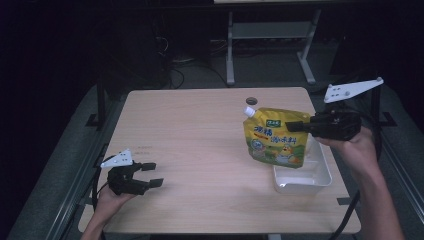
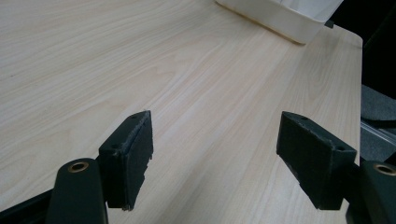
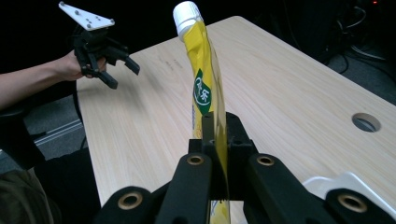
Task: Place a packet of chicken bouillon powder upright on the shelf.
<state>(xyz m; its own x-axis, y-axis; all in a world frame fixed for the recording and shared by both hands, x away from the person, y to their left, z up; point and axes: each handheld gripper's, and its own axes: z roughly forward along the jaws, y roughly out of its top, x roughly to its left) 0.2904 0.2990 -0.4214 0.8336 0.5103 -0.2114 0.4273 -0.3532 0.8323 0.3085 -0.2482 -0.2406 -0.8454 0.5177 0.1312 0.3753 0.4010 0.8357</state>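
Right gripper (image 1: 294, 125) comes in from about 3 o'clock on the table, its jaws pinched tight on the edge of a yellow spouted drink pouch (image 1: 274, 136). That pouch hangs upright off the wooden table (image 1: 200, 135), white cap (image 1: 248, 111) at its upper corner pointing toward 11 o'clock, and its lower edge sits over the near rim of a white plastic tray (image 1: 302, 176) at roughly 4 o'clock. From the right gripper view the pouch (image 3: 205, 88) shows edge-on, rising straight out of the clamped jaws with the cap (image 3: 186, 12) on top. Left gripper (image 1: 148, 174) sits well apart at about 8 o'clock, held low over bare wood, its jaws spread wide with nothing between them. A round cable hole (image 1: 251, 100) sits at 12 o'clock near the far edge.
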